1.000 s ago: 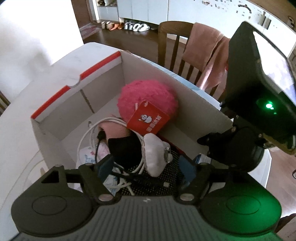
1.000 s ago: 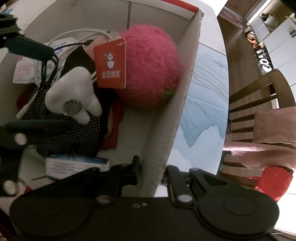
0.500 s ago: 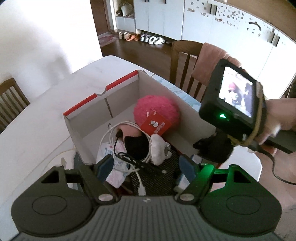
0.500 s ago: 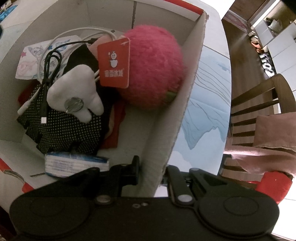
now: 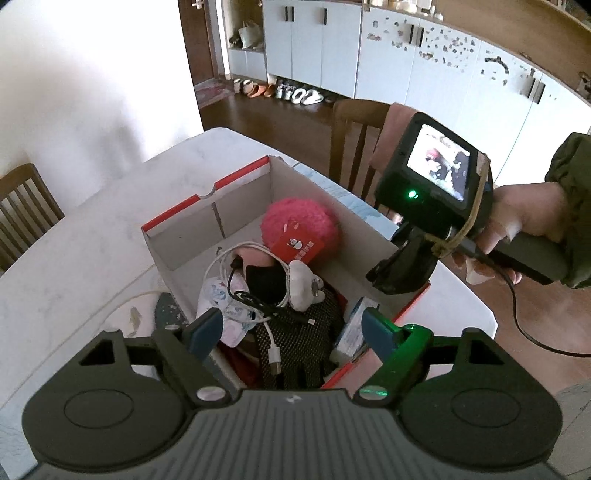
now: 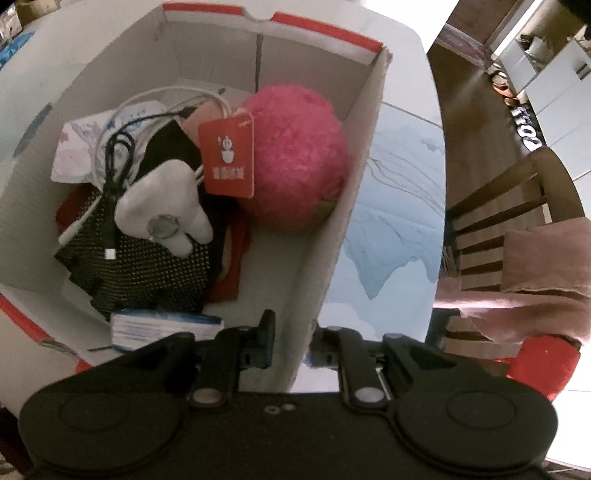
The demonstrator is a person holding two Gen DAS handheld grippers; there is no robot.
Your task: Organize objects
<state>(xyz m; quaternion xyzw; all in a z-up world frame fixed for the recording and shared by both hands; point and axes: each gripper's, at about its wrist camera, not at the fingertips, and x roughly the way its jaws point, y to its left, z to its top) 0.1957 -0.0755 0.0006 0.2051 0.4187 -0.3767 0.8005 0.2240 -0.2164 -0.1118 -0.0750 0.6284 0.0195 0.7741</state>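
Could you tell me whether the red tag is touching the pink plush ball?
Touching: the right wrist view shows the red tag lying against the pink plush ball.

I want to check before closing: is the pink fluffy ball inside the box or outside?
Inside. The pink fluffy ball lies within the box walls.

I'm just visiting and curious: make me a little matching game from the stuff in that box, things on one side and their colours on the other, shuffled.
Things:
1. fluffy ball
2. tooth-shaped plush
3. dotted glove
4. box rim

Colours:
A. white
B. red
C. black with pale dots
D. pink

Pairs: 1-D, 2-A, 3-C, 4-B
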